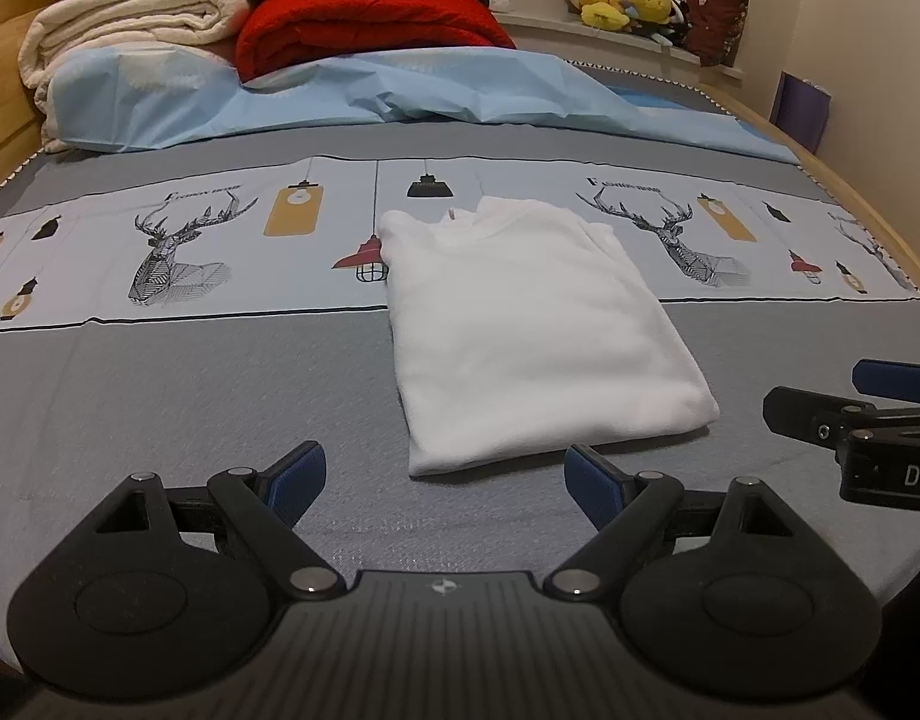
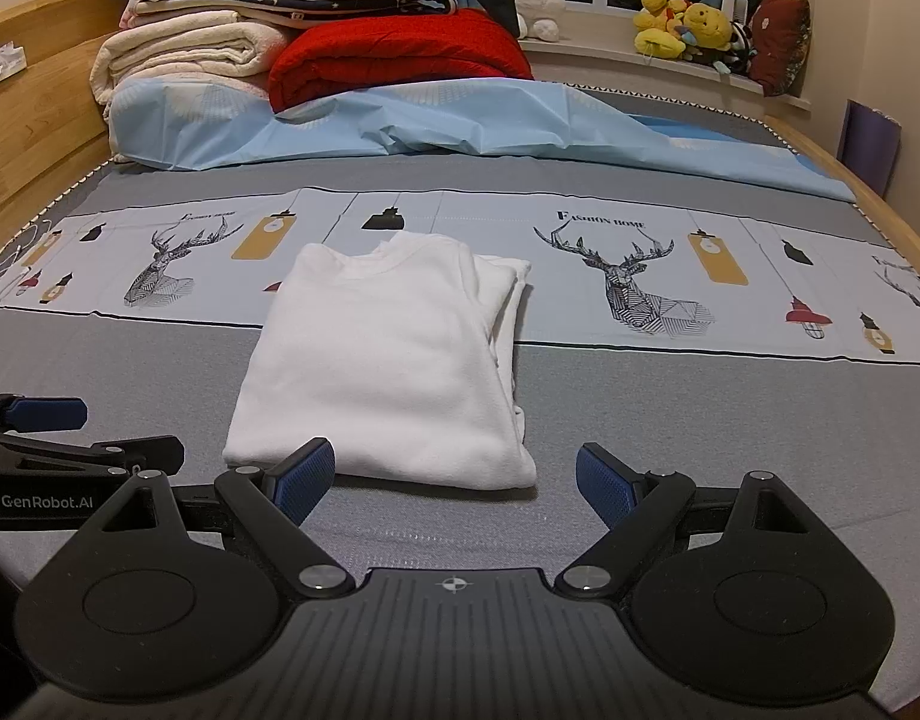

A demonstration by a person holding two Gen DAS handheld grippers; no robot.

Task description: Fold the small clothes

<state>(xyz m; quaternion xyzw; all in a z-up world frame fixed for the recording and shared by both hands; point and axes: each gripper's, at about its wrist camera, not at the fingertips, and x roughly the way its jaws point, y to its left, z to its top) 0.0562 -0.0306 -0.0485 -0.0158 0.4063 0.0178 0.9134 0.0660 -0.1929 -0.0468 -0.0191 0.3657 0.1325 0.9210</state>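
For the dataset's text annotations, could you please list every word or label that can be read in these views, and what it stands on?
"FASHION HOME": printed on the bedsheet, above the deer.
"GenRobot.AI": side of the left gripper, seen from the right wrist.
"DA": cut off at the frame edge, on the right gripper.
Script above the other deer: too blurred to read.

Warm, dimmish indoor light, even from above; soft shadow under the white shirt (image 1: 538,330). Shirt near blown out, little texture. Strong fisheye bend and dark vignette at corners. Focus acceptable, slight noise.
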